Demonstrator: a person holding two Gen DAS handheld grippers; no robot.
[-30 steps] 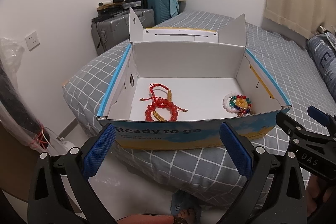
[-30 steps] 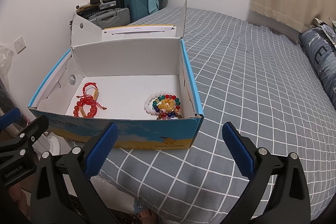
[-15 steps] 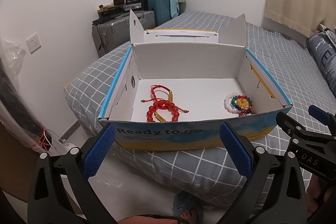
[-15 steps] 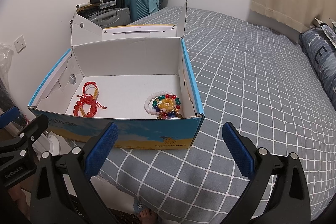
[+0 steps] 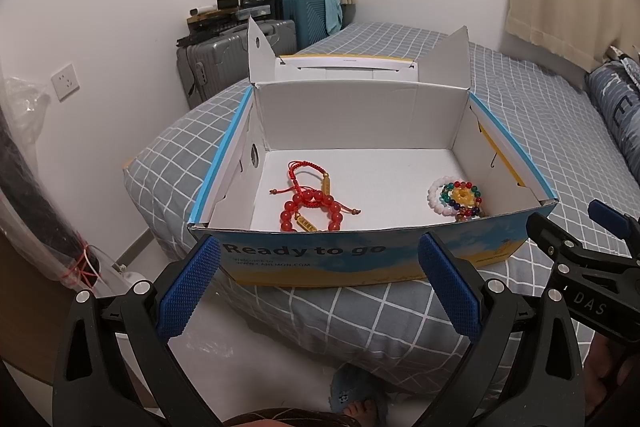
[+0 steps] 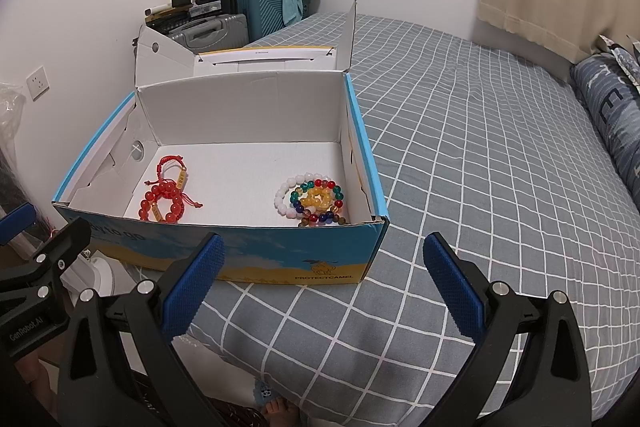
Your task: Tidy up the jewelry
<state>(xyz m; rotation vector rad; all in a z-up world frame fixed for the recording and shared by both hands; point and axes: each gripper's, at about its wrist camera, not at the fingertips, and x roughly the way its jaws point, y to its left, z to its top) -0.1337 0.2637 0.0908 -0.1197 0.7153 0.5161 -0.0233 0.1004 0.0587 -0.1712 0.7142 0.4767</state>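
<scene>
we see an open cardboard shoebox (image 5: pixel 304 259) sitting near the corner of a bed with a grey checked cover (image 6: pixel 480 155), its lid flap folded back behind it. at the left of the box's white floor lies a red knotted cord bracelet (image 5: pixel 306 173) with a gold bar charm, and touching it, nearer the front wall, a red bead bracelet (image 5: pixel 310 213) with another gold tag. the middle of the floor is bare. at the right, close to the front right corner, a white bead bracelet (image 6: pixel 286 201) partly overlaps a multicoloured bead bracelet (image 6: pixel 320 201), with a yellow bead ring inside the coloured loop; these overlap as one small pile well apart from the red pair. beyond the box, against the wall, stand a grey suitcase (image 5: pixel 224 61) and a teal suitcase (image 5: pixel 304 13). our left gripper (image 5: pixel 318 285) hangs in front of the box's printed front wall, its blue-padded fingers (image 5: pixel 188 291) spread wide with nothing between them. our right gripper (image 6: pixel 320 285) is held just beside it, facing the box's front right corner, jaws likewise spread wide and empty; each gripper shows at the edge of the other's view. a person's bare toes (image 6: pixel 276 407) show on the floor below.
</scene>
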